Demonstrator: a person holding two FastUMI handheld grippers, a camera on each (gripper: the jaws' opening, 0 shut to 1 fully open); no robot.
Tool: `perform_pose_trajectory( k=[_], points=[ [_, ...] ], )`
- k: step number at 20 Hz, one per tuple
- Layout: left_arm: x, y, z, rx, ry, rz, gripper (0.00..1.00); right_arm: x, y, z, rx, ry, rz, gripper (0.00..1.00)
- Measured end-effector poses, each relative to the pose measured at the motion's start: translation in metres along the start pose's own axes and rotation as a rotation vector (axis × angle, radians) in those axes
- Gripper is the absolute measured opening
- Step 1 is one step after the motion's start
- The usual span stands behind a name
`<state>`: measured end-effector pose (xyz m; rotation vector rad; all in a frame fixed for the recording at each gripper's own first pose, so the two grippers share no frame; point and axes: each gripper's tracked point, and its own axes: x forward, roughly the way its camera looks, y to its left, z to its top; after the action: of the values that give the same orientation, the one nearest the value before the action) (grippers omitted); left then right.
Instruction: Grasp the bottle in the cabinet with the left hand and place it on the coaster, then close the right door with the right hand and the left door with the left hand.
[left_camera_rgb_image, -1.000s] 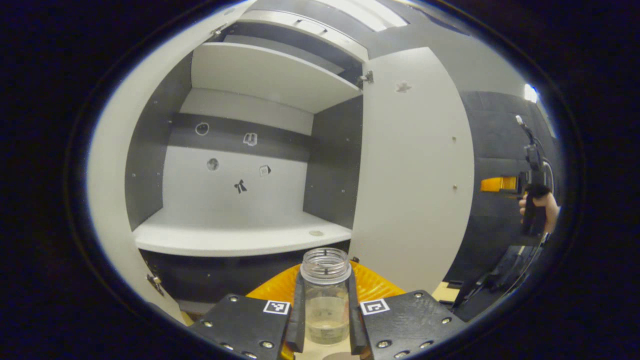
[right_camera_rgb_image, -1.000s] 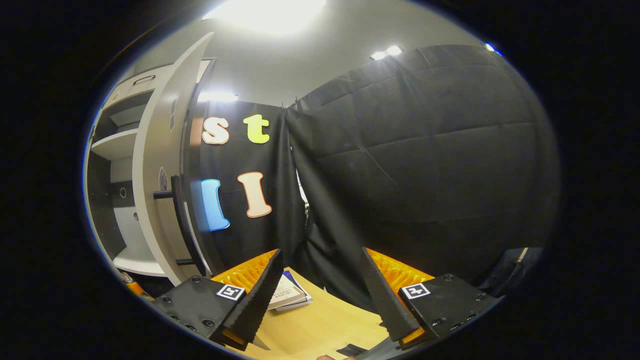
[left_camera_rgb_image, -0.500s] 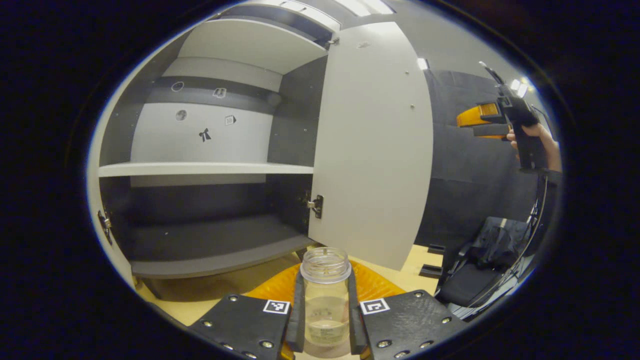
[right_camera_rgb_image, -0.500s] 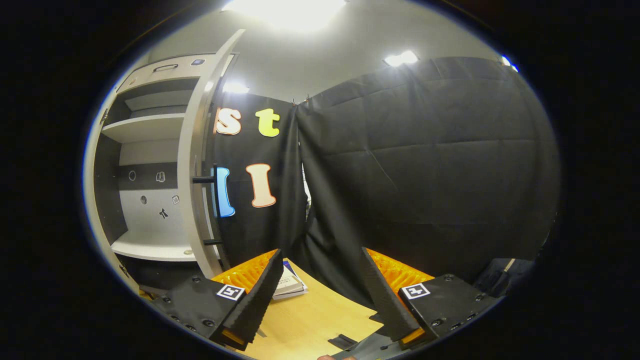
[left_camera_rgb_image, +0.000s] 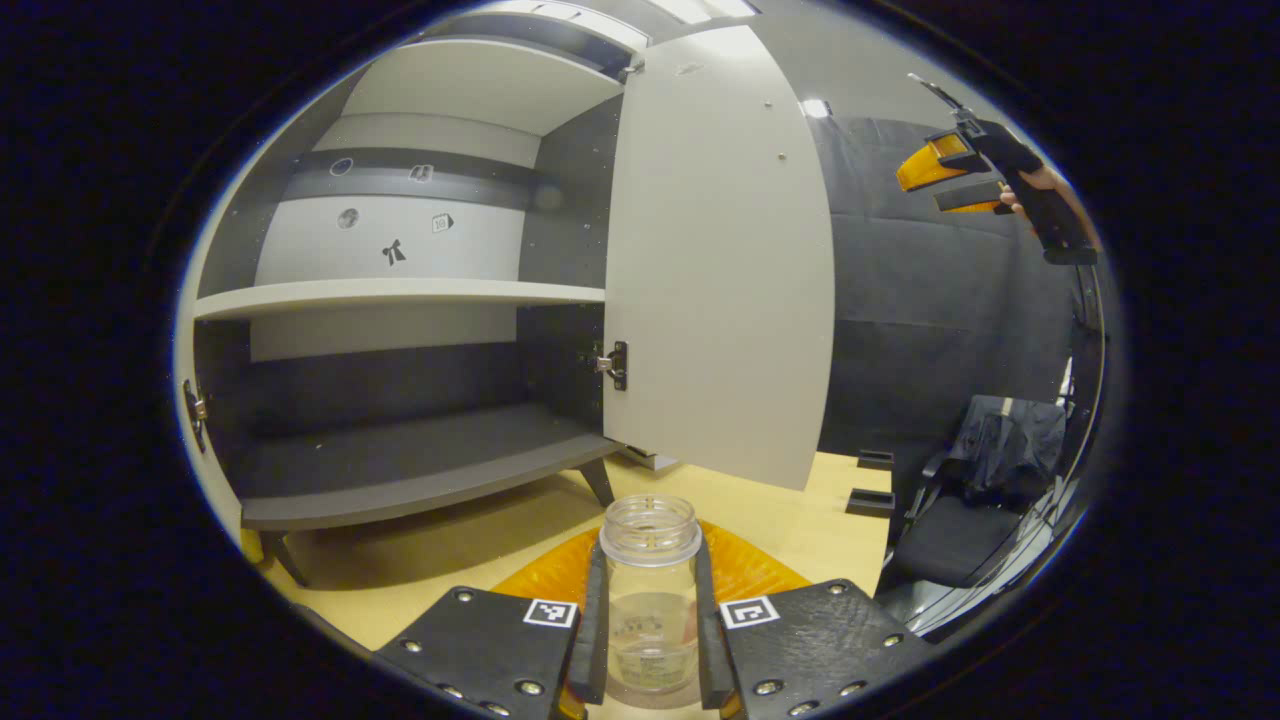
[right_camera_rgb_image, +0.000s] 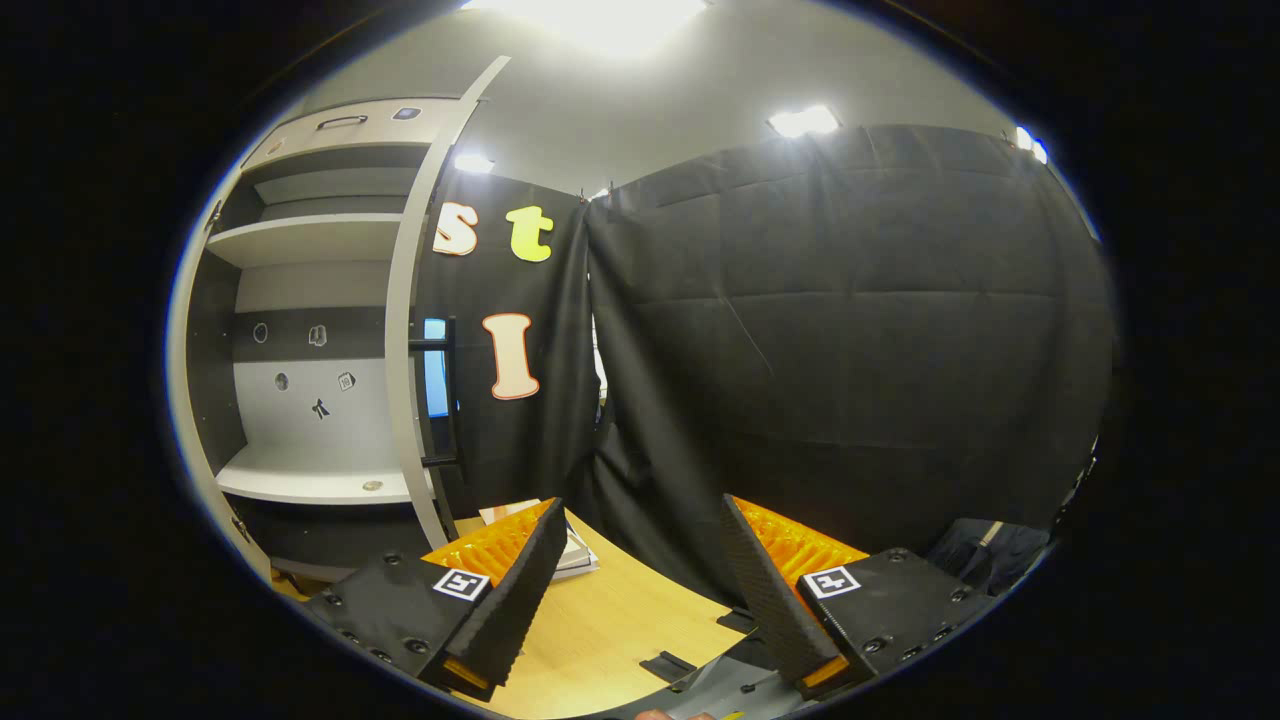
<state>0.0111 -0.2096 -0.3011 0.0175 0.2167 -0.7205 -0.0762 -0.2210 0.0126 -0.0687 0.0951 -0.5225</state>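
Riding between the left gripper's (left_camera_rgb_image: 650, 625) closed fingers, the clear bottle (left_camera_rgb_image: 651, 590) hangs low over the wooden table (left_camera_rgb_image: 430, 560), clear of the open cabinet (left_camera_rgb_image: 400, 300); right gripper (right_camera_rgb_image: 640, 590) waits, fingers spread, near the right door (left_camera_rgb_image: 715, 260).

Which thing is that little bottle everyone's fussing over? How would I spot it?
Start at the big open cabinet with grey and white shelves, then drop down to the wooden table in front of it. There the left gripper pinches a small bottle upright between its fingers: clear, capless, with a threaded neck.
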Motion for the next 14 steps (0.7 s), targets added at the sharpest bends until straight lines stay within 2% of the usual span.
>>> perform_pose_trajectory(
  k=[3, 6, 9, 11, 13, 14],
  points=[
    [-0.004, -0.002, -0.003, -0.019, -0.014, 0.013, 0.32, -0.005, 0.003, -0.001, 0.006, 0.011, -0.004, 0.94],
    [-0.01, -0.006, -0.005, -0.018, -0.013, 0.014, 0.34, -0.004, 0.003, -0.002, 0.011, 0.029, -0.004, 0.98],
    [-0.018, -0.007, -0.008, -0.045, -0.006, 0.014, 0.44, -0.004, 0.005, -0.002, 0.003, 0.039, -0.007, 0.93],
    [-0.023, 0.0, -0.002, -0.055, -0.008, 0.043, 0.7, -0.004, 0.005, -0.003, 0.011, 0.048, 0.0, 0.94],
    [-0.028, -0.005, 0.003, -0.066, -0.023, 0.031, 0.96, -0.003, 0.005, -0.002, -0.004, 0.046, 0.002, 0.94],
    [-0.034, -0.003, 0.008, -0.06, -0.025, 0.047, 0.89, -0.002, 0.006, -0.001, -0.013, 0.043, 0.006, 0.94]
  ],
)
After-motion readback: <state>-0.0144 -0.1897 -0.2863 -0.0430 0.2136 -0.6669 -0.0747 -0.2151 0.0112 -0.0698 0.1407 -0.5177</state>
